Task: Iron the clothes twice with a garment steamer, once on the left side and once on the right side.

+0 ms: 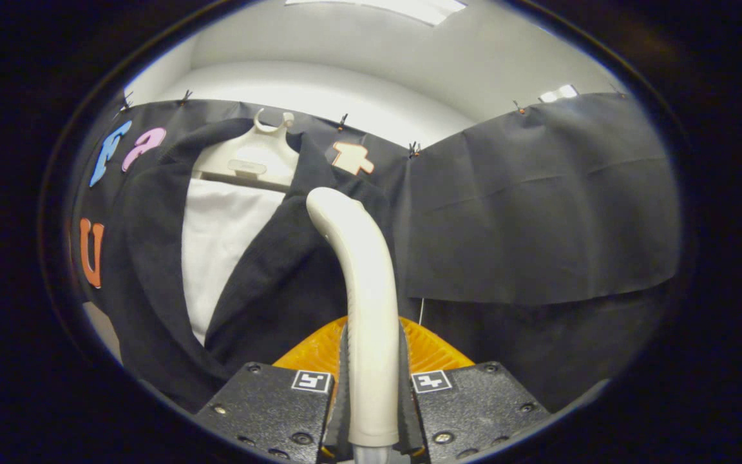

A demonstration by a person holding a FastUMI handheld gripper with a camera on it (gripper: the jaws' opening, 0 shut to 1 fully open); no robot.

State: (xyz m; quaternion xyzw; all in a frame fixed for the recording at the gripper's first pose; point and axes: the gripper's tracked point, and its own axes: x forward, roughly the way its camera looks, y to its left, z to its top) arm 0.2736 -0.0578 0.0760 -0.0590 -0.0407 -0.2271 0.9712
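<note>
The cream plastic garment steamer wand [361, 277] is clamped between the tongs [371, 399] at its rigid, smooth handle; the dark soft robe [268, 283] is expected to yield

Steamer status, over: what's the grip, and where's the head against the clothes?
Gripper shut on steamer handle. Steamer head up against the dark jacket, on its panel right of the white shirt. Nothing in the way.
</note>
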